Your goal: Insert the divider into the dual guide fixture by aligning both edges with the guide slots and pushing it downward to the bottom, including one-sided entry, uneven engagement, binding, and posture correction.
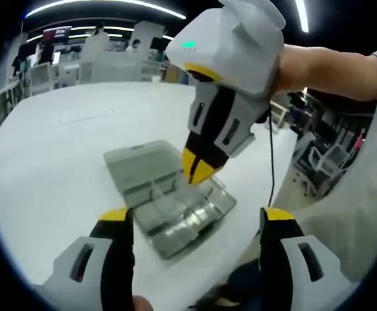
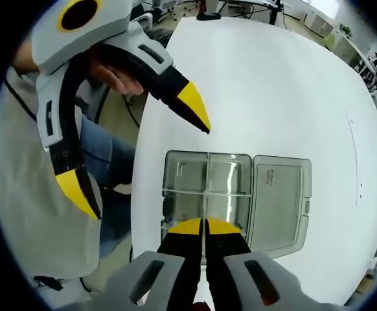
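Observation:
A clear plastic compartment box [image 1: 175, 210] [image 2: 183, 176] lies on the white table [image 1: 52, 155] [image 2: 273, 84], with its hinged lid [image 1: 133, 159] [image 2: 279, 197] folded flat beside it. My right gripper [image 1: 198, 172] [image 2: 205, 227] stands right over the box, jaws nearly together on a thin clear divider [image 2: 205, 210] seen edge-on. The divider runs along the box's middle line; how deep it sits I cannot tell. My left gripper [image 1: 195, 220] [image 2: 137, 155] hovers open beside the box near the table edge, holding nothing.
The box lies close to the table's near edge [image 2: 143, 214]; the person's legs and grey clothing are just past it. A black cable [image 1: 271, 162] hangs off the table side. Desks and chairs [image 1: 318, 162] stand in the room beyond.

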